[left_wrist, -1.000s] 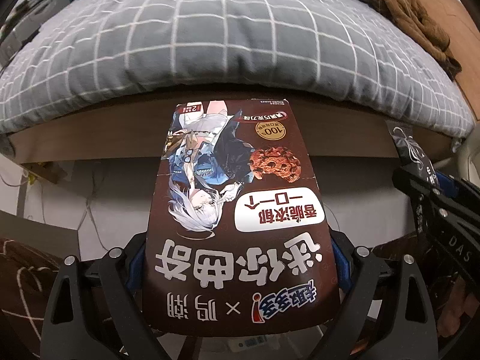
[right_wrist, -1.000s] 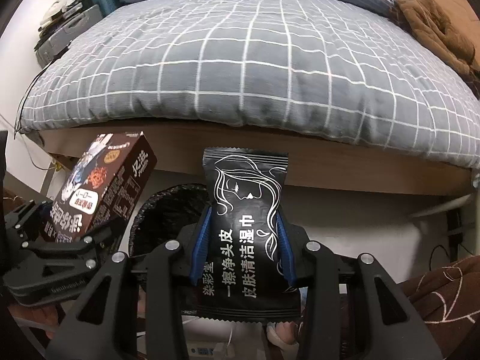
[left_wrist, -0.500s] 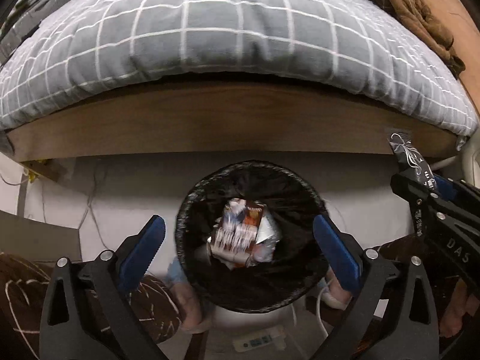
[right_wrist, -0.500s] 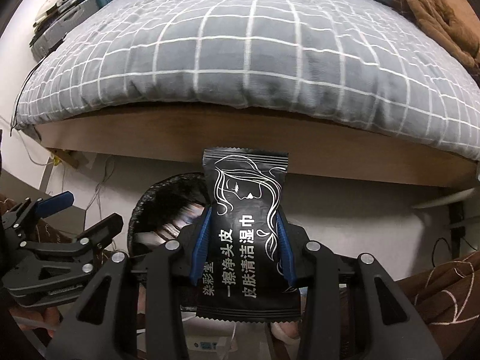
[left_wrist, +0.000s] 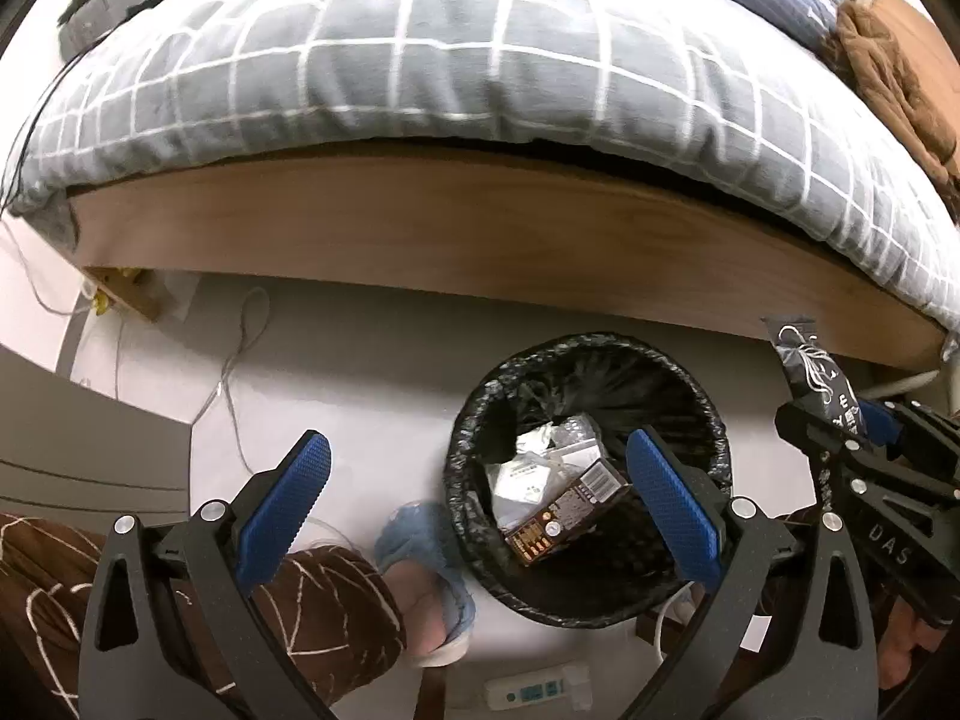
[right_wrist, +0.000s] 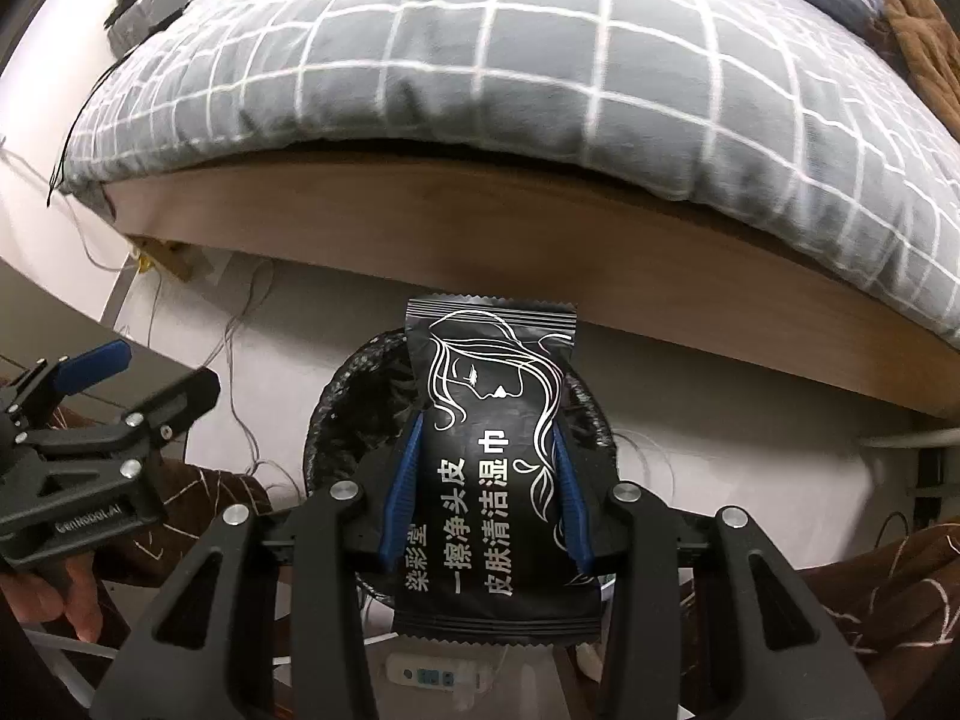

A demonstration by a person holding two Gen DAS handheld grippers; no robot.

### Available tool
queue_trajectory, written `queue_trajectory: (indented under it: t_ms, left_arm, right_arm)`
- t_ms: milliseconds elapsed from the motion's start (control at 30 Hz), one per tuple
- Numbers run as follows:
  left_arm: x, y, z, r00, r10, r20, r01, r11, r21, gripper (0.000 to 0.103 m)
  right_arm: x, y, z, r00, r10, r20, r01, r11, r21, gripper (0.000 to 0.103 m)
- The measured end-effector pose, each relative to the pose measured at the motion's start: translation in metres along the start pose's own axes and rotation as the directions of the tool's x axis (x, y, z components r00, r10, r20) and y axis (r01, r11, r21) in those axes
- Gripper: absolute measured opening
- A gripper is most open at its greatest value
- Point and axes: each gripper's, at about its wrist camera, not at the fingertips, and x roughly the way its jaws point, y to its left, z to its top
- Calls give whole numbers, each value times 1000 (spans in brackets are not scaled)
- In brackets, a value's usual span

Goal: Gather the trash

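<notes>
floor (left_wrist: 372,372) – clear left of bin (left_wrist: 474,420) | left claw (left_wrist: 474,480) empty | right claw (right_wrist: 486,468) grips packet (right_wrist: 492,456)

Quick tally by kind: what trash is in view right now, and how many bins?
Brown boxes, in the bin: 1
Black sachets, in the right tool: 1
Pale wrappers, in the bin, too crumpled to count singly: 1 clump
Bins: 1
Total: 4
</notes>
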Motion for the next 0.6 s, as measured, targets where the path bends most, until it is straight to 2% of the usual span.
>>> queue_trajectory:
  t_ms: [300, 600]
  left_arm:
    - [-2, 1, -2, 1000, 3, 1, -3, 1000, -8, 97]
    - [-25, -4, 1, 999, -25, 46, 25, 1000, -10, 97]
  right_arm:
    - [5, 6, 2, 1000, -18, -1, 18, 1000, -12, 50]
    - [-17, -7, 0, 996, -53, 74, 52, 998, 20, 82]
